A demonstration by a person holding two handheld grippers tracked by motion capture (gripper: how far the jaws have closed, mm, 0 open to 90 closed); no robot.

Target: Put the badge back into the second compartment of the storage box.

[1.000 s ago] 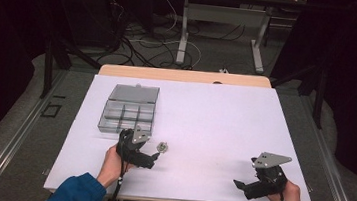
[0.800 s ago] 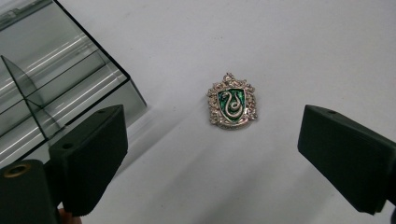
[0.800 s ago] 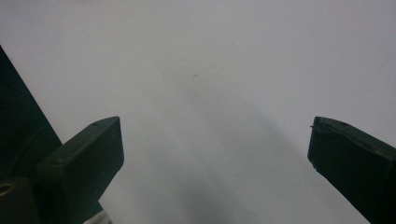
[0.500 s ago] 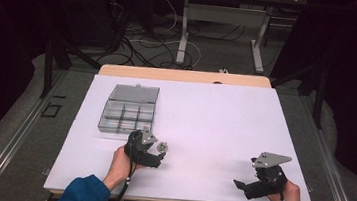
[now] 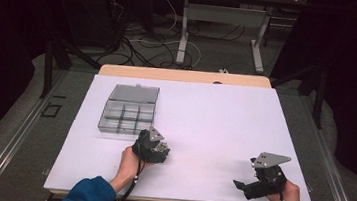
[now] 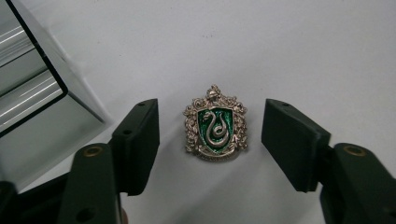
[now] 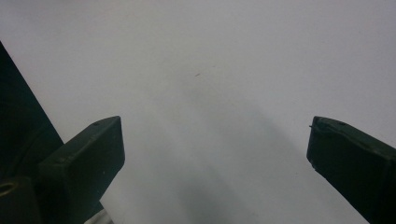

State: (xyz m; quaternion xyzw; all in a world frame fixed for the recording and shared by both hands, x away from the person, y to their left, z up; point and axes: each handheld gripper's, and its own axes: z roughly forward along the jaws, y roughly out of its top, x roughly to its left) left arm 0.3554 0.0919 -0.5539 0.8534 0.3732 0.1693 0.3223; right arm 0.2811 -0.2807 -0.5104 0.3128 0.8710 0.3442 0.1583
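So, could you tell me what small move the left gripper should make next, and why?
Probably lower slightly and close. In the left gripper view, the left gripper is open, its jaws flanking the crest badge, which lies flat on the white table, untouched. The compartment box sits nearby, a likely destination. The right gripper rests open, apart.

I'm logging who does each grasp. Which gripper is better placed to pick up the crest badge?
Left. The left gripper is open with the crest badge lying between its jaws on the white table. The right gripper sits far off, over bare table.
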